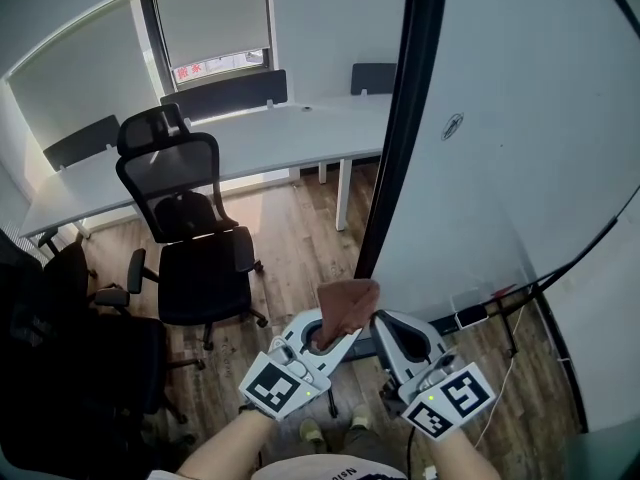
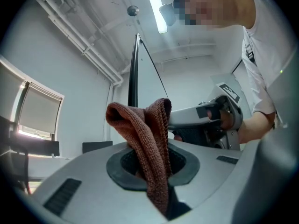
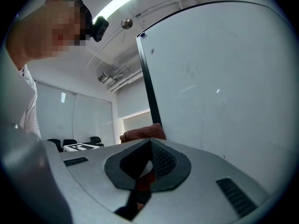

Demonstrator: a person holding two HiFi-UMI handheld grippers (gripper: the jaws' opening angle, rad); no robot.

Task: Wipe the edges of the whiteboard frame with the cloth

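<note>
Left gripper [image 1: 322, 340] sits lowest and closest, jaws clamped on the brown cloth [image 1: 347, 306]. The cloth stands up out of the jaws in a folded bunch. Its top is at the lower end of the black whiteboard frame [image 1: 400, 118], touching or just short of it; cannot tell which. The frame's long axis runs steeply up and away from the cloth as a near-vertical strip. The whiteboard [image 1: 520, 118] face lies to the frame's right. Right gripper [image 1: 392, 330] is just right of the frame's lower end, in front of the board face, jaws together and holding nothing.

Judgement: the left gripper is nearer the frame and carries the cloth. The coming move is likely a stroke upward along the frame's length.
</note>
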